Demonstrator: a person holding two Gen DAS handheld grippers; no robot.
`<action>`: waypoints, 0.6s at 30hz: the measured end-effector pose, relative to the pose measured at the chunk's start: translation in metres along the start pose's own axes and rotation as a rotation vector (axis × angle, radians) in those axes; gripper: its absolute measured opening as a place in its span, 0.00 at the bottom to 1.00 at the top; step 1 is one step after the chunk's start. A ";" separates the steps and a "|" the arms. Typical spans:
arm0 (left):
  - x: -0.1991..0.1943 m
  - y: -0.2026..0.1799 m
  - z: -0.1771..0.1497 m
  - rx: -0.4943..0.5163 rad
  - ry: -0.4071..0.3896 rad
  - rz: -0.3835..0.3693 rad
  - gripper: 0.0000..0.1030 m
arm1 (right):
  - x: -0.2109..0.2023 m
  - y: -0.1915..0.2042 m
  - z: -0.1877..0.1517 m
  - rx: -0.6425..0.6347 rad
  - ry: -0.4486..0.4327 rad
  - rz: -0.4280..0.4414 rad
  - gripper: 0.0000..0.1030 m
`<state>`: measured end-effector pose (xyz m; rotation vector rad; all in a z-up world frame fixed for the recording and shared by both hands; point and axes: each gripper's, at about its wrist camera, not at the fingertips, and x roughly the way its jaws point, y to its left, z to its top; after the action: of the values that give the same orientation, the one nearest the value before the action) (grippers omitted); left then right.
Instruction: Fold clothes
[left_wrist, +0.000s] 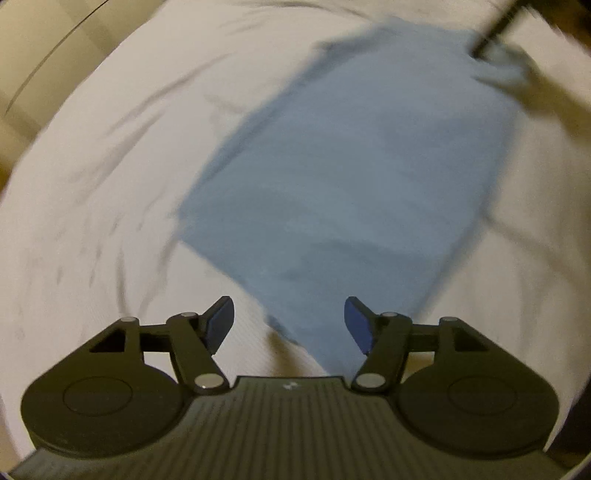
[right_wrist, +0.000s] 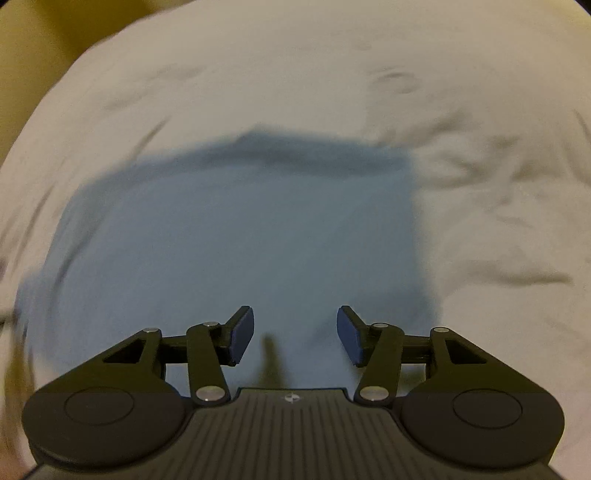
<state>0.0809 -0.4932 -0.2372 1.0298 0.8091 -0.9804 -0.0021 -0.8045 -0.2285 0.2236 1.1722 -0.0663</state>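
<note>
**Blue garment flat on a white sheet, both grippers released**

The blue garment (left_wrist: 343, 177) lies spread, seemingly folded, on the wrinkled white sheet (left_wrist: 110, 166). The left gripper (left_wrist: 289, 323) hangs over its near corner, jaws apart, holding nothing. The right gripper (right_wrist: 295, 334) hovers over the cloth's near edge, likewise released. Both views are motion-blurred. A small white logo on each gripper body is unreadable.
</note>
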 end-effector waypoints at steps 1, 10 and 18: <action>-0.004 -0.015 -0.004 0.087 -0.019 -0.009 0.60 | -0.001 0.019 -0.010 -0.072 0.004 -0.009 0.51; 0.012 -0.065 -0.043 0.478 -0.119 0.113 0.59 | 0.012 0.106 -0.062 -0.465 0.024 -0.236 0.55; 0.035 -0.052 -0.053 0.572 -0.146 0.112 0.15 | 0.036 0.136 -0.086 -0.750 0.051 -0.485 0.58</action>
<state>0.0397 -0.4631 -0.3013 1.4530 0.3446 -1.2064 -0.0427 -0.6516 -0.2745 -0.7248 1.2051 -0.0418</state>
